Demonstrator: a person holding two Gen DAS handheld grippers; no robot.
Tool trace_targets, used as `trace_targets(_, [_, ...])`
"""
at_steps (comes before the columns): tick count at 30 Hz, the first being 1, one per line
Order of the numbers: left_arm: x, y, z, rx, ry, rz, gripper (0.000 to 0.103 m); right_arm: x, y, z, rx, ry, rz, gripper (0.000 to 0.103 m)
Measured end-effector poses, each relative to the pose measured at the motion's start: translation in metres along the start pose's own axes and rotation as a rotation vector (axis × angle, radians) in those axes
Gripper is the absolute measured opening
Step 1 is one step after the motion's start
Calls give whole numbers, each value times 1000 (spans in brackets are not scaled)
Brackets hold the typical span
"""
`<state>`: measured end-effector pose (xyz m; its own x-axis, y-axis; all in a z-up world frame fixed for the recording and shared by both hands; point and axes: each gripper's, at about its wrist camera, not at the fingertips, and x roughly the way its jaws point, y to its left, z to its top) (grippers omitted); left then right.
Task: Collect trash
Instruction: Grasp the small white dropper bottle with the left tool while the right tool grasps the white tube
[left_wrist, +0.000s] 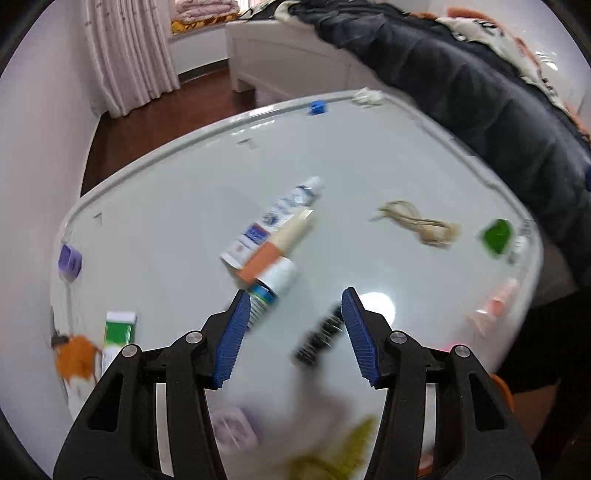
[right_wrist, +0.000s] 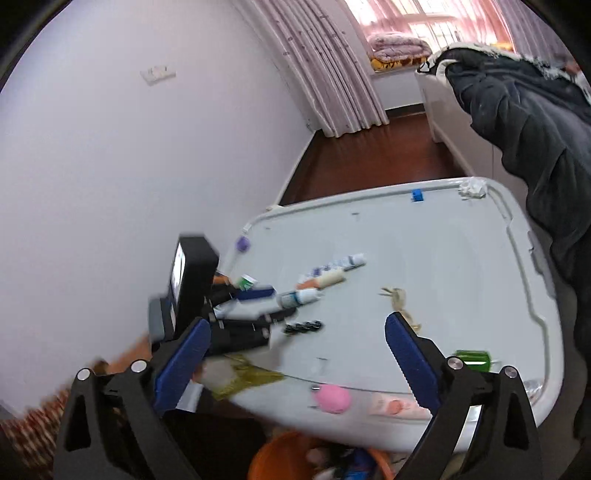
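Trash lies scattered on a white table (left_wrist: 369, 155). A toothpaste tube (left_wrist: 273, 221), a cream and orange tube (left_wrist: 284, 243) and a small white bottle (left_wrist: 277, 280) lie together just ahead of my left gripper (left_wrist: 295, 295). That gripper is open, with nothing between its blue pads. A black comb-like piece (left_wrist: 317, 339) lies close to its right pad. My right gripper (right_wrist: 297, 321) hangs wide open and empty above the table's near edge. Below it stands an orange bin (right_wrist: 280, 458) with things inside. In the right wrist view the left gripper (right_wrist: 269, 305) reaches over the bottle (right_wrist: 299, 297).
A tan string (left_wrist: 417, 221), a green piece (left_wrist: 496, 234), a pink ball (right_wrist: 332, 398), a pink tube (right_wrist: 391, 406), a yellow wrapper (right_wrist: 247, 376), a purple block (left_wrist: 69, 260), a blue block (left_wrist: 317, 107) and a crumpled tissue (left_wrist: 367, 96) also lie on the table. A dark coat (left_wrist: 480, 96) hangs at the right.
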<state>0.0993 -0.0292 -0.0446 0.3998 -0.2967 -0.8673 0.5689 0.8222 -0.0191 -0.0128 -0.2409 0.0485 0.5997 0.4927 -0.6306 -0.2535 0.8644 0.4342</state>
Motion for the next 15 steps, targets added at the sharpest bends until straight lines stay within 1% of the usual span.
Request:
trace_targets(1, [9, 4, 3, 3, 9, -8, 51, 7, -2, -2, -12, 9, -16, 94])
trace_targets(2, [14, 5, 5, 14, 13, 3, 51, 14, -6, -4, -13, 24, -28, 94])
trace_targets(5, [32, 11, 9, 32, 55, 24, 51, 31, -14, -6, 6, 72, -19, 94])
trace_targets(8, [52, 17, 8, -2, 121, 49, 53, 30, -20, -7, 26, 85, -12, 94])
trace_targets(10, [53, 23, 7, -57, 111, 47, 53, 23, -20, -7, 34, 76, 1, 94])
trace_targets(11, [52, 24, 7, -78, 109, 63, 44, 21, -20, -6, 32, 70, 2, 94])
trace_targets(12, [52, 23, 7, -80, 109, 100, 23, 19, -20, -6, 29, 65, -5, 94])
trace_targets(13, [50, 23, 6, -99, 108, 122, 23, 19, -21, -5, 26, 58, -16, 94])
trace_targets(14, [47, 24, 4, -147, 107, 105, 23, 20, -22, -6, 24, 56, -24, 94])
trace_targets(15, [44, 23, 3, -171, 106, 96, 23, 20, -24, -5, 25, 54, -33, 94])
